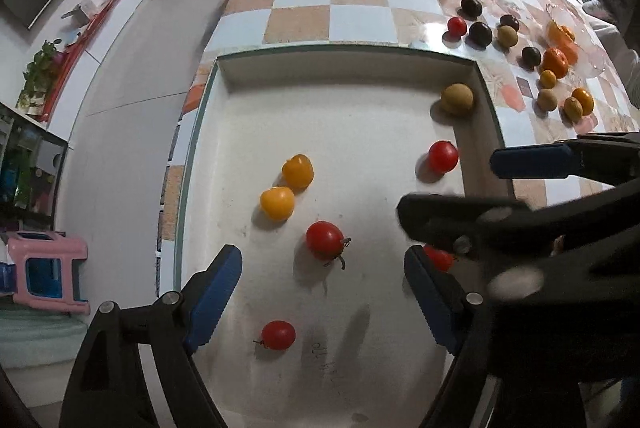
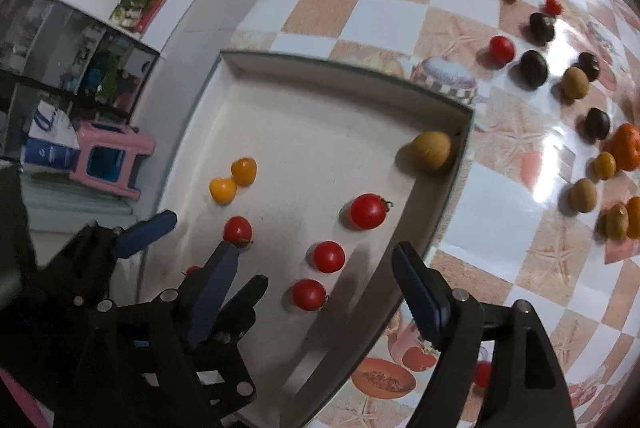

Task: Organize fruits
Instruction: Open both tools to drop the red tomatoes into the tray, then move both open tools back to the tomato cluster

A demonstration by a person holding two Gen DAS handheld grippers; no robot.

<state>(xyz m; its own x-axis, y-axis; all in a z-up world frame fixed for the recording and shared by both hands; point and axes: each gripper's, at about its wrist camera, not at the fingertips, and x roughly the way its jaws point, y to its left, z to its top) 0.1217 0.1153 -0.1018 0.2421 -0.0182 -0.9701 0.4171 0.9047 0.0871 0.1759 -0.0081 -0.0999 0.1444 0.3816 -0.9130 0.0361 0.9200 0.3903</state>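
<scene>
A white shallow tray [image 1: 344, 68] holds two yellow tomatoes [image 1: 298, 170], several red tomatoes and one tan round fruit [image 1: 457, 99] in its far right corner. My left gripper [image 1: 324, 300] hangs open over the tray's near part. One red tomato [image 1: 279, 335] lies on the floor between its blue pads, untouched, and another [image 1: 325, 240] sits just past the tips. My right gripper [image 2: 316, 292] is open too, close beside the left. A red tomato [image 2: 308, 294] rests on the tray between its fingers, clear of both pads.
On the checkered table to the right of the tray lie loose fruits: red tomatoes [image 2: 501, 48], dark round ones [image 2: 533, 68], tan ones [image 2: 575, 82] and oranges [image 2: 626, 146]. A clear glass bowl [image 1: 576, 40] stands at the far right. The table's left edge drops to the floor.
</scene>
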